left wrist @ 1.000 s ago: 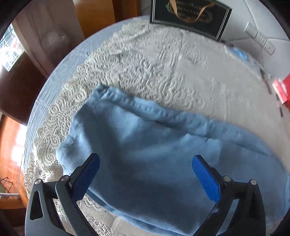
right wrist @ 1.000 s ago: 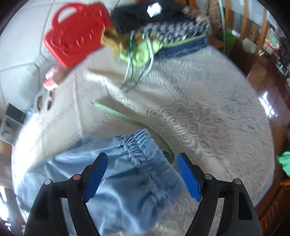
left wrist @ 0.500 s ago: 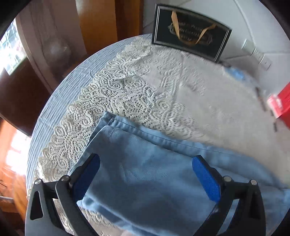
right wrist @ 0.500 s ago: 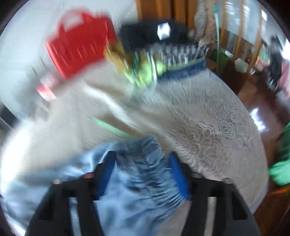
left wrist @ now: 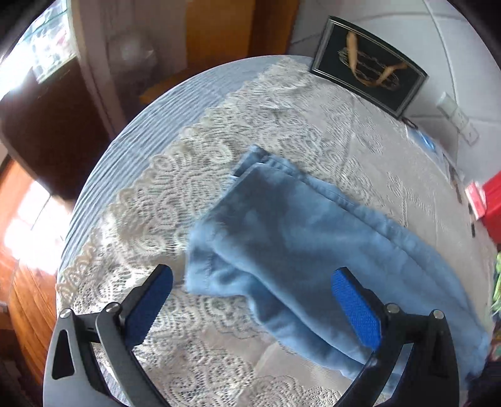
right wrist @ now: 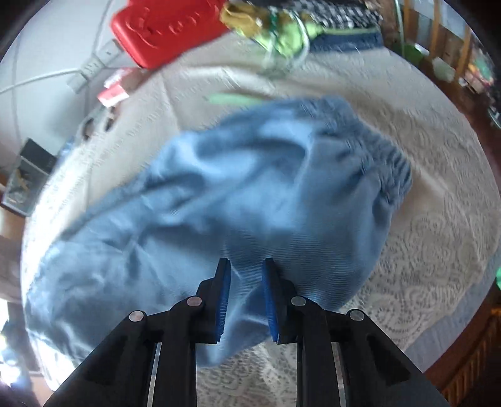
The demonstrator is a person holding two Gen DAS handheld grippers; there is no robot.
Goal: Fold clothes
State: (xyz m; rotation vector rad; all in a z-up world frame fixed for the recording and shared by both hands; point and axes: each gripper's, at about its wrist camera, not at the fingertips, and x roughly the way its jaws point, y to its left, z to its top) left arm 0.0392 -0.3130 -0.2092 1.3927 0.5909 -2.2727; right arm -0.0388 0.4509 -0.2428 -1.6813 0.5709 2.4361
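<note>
Light blue trousers (left wrist: 297,244) lie on the round table's lace cloth (left wrist: 175,194), leg hems pointing to the far left in the left wrist view. My left gripper (left wrist: 260,297) is open above the near leg end and holds nothing. In the right wrist view my right gripper (right wrist: 245,281) is shut on a fold of the trousers (right wrist: 219,188) near the gathered waistband (right wrist: 385,156), and the fabric bunches up around the pads.
A black framed picture (left wrist: 369,65) leans on the wall at the back. A red plastic case (right wrist: 169,28), a green-yellow bundle (right wrist: 281,34), folded dark clothes (right wrist: 344,28) and a power strip (right wrist: 94,65) sit at the table's far side.
My right gripper closed on the trousers near the waistband and pulled the fabric up. My left gripper drew back, so the leg ends lie farther ahead of it.
</note>
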